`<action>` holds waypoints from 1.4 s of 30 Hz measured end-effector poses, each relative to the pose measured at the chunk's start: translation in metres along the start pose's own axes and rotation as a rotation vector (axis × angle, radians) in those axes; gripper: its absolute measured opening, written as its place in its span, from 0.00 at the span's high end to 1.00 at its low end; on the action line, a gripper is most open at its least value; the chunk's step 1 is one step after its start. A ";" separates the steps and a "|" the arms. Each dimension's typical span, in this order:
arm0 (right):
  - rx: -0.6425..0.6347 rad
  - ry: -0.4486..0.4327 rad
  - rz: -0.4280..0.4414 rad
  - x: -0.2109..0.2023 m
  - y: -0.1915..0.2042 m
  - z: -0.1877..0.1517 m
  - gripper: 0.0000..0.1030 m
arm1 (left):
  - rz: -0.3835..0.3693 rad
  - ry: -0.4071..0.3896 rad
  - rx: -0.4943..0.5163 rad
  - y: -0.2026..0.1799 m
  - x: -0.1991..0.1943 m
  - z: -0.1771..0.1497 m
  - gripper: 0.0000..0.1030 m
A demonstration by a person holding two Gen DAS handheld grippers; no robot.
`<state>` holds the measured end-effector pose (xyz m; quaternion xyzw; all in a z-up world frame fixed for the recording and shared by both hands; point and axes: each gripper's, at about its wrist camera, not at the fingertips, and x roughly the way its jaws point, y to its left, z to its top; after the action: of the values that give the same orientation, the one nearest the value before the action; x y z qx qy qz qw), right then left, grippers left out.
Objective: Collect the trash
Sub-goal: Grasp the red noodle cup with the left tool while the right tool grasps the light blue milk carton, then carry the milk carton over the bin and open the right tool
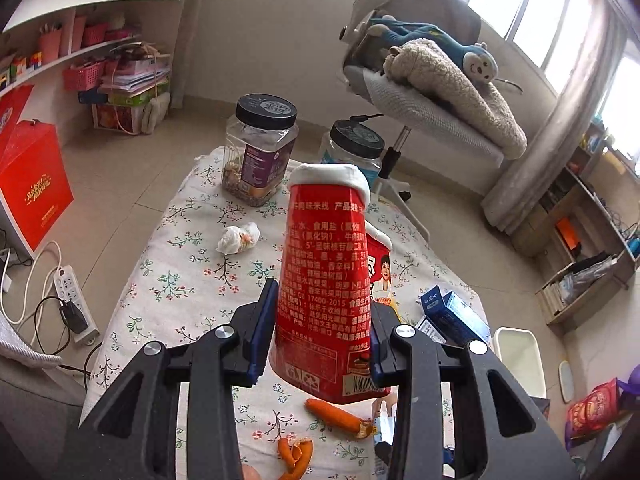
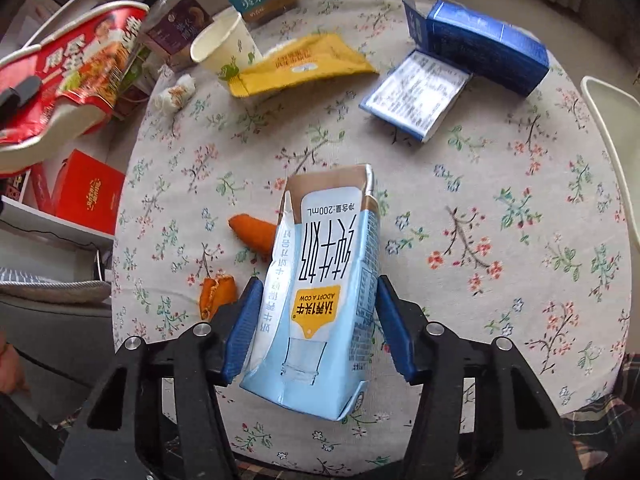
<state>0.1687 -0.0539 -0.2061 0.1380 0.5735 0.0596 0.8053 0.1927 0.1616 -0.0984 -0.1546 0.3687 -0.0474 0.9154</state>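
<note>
Clamped in my right tool, the milk carton points toward 12 o'clock above the counter; my left tool grips the red noodle cup, lifted upright.

So the whole setup is a small table with a floral tablecloth. Sitting right on it: 2 clear jars with black lids at the far end, one with a purple label and one with a blue label. Near those, a crumpled tissue wad, a paper cup lying on its side, and a flat yellow packet. Off to one side, a dark blue carton beside a blue-and-white box. Then 2 bits of orange peel and on the near part.
</note>
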 end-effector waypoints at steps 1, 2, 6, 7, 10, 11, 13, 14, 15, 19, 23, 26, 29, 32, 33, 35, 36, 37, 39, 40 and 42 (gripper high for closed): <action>-0.007 -0.027 0.000 -0.008 0.000 0.005 0.49 | -0.002 -0.001 -0.004 -0.001 0.001 0.001 0.64; -0.014 -0.050 0.001 -0.015 -0.001 0.010 0.49 | -0.005 -0.001 -0.006 -0.002 0.002 0.002 0.64; -0.034 -0.114 -0.001 -0.039 -0.004 0.031 0.50 | -0.003 -0.006 -0.005 -0.007 0.005 0.004 0.64; -0.040 -0.131 -0.002 -0.044 -0.004 0.037 0.50 | 0.000 -0.006 -0.005 -0.008 0.006 0.004 0.64; -0.058 -0.182 -0.008 -0.061 -0.008 0.051 0.50 | 0.006 0.001 -0.005 -0.010 0.010 0.003 0.64; -0.063 -0.194 -0.009 -0.065 -0.009 0.055 0.50 | 0.010 0.003 -0.003 -0.011 0.011 0.002 0.64; -0.070 -0.215 -0.006 -0.072 -0.013 0.062 0.50 | 0.015 0.008 0.000 -0.014 0.013 0.002 0.64; -0.073 -0.225 -0.005 -0.076 -0.015 0.066 0.50 | 0.015 0.010 0.001 -0.015 0.013 0.001 0.64; -0.076 -0.236 -0.004 -0.079 -0.017 0.069 0.50 | 0.016 0.010 0.002 -0.017 0.013 0.001 0.64; -0.092 -0.265 -0.003 -0.087 -0.025 0.076 0.50 | 0.014 0.002 0.019 -0.027 0.012 0.001 0.64; -0.123 -0.302 -0.024 -0.092 -0.029 0.082 0.50 | 0.011 -0.002 0.038 -0.039 0.013 0.001 0.64; -0.134 -0.326 -0.027 -0.094 -0.037 0.084 0.50 | 0.012 -0.003 0.050 -0.048 0.016 0.000 0.64; -0.135 -0.364 -0.039 -0.098 -0.049 0.087 0.50 | 0.013 0.003 0.067 -0.057 0.020 -0.003 0.64; -0.121 -0.393 -0.060 -0.102 -0.064 0.089 0.50 | 0.010 0.012 0.083 -0.066 0.026 -0.006 0.64; -0.115 -0.403 -0.067 -0.104 -0.070 0.090 0.50 | 0.009 0.015 0.090 -0.069 0.029 -0.007 0.64; -0.104 -0.431 -0.087 -0.108 -0.081 0.092 0.50 | 0.007 0.021 0.103 -0.076 0.033 -0.010 0.64; -0.099 -0.443 -0.098 -0.111 -0.086 0.092 0.50 | 0.006 0.024 0.109 -0.080 0.035 -0.011 0.64; -0.092 -0.454 -0.107 -0.113 -0.093 0.093 0.50 | 0.004 0.028 0.115 -0.083 0.037 -0.013 0.64; -0.076 -0.467 -0.124 -0.118 -0.105 0.094 0.50 | -0.003 0.034 0.127 -0.091 0.041 -0.015 0.64; -0.065 -0.472 -0.134 -0.121 -0.112 0.094 0.50 | -0.008 0.036 0.133 -0.095 0.043 -0.017 0.64; -0.037 -0.486 -0.152 -0.126 -0.126 0.095 0.50 | -0.021 0.039 0.145 -0.104 0.046 -0.019 0.64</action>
<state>0.2075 -0.2211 -0.0999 0.0901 0.3706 -0.0254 0.9241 0.2157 0.0496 -0.1085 -0.0907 0.3805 -0.0868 0.9162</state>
